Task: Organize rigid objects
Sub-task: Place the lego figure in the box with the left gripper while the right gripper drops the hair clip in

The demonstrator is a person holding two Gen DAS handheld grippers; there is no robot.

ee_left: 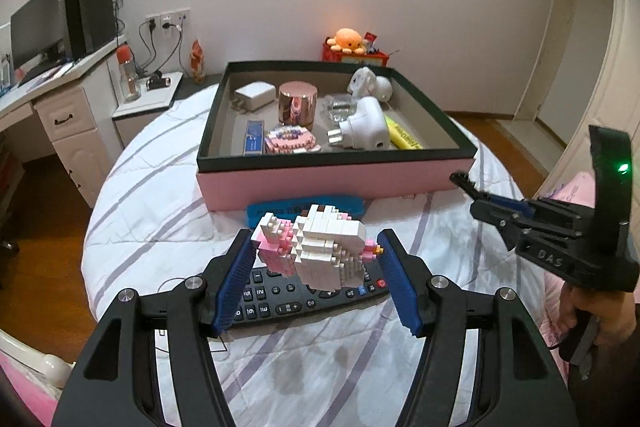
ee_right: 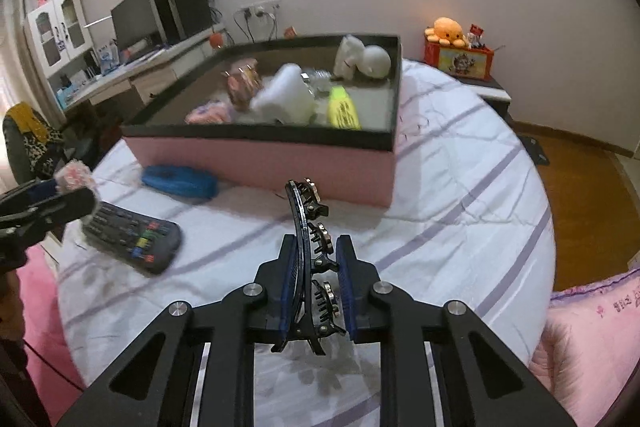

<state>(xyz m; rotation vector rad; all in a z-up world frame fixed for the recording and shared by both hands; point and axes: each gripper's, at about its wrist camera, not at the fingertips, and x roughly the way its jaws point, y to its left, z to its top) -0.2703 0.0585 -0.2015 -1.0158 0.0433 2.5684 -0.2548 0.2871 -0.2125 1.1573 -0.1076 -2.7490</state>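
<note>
My left gripper (ee_left: 316, 247) is shut on a white and pink brick figure (ee_left: 320, 247) and holds it above a black remote (ee_left: 296, 299) on the bed. My right gripper (ee_right: 318, 255) is shut on a black hair clip (ee_right: 310, 227) with metal studs, held above the bedspread; it also shows in the left wrist view (ee_left: 472, 191) at the right. The pink box (ee_left: 340, 183) with a dark rim stands beyond both, holding chargers, a copper tin, a yellow highlighter and white figures. The box also shows in the right wrist view (ee_right: 280, 163).
A blue case (ee_left: 276, 209) lies between the remote and the box; it also shows in the right wrist view (ee_right: 180, 181). A desk with a monitor (ee_left: 36, 31) stands at the left. A nightstand (ee_left: 148, 99) is behind the bed. A pink pillow (ee_right: 592, 339) lies at the right.
</note>
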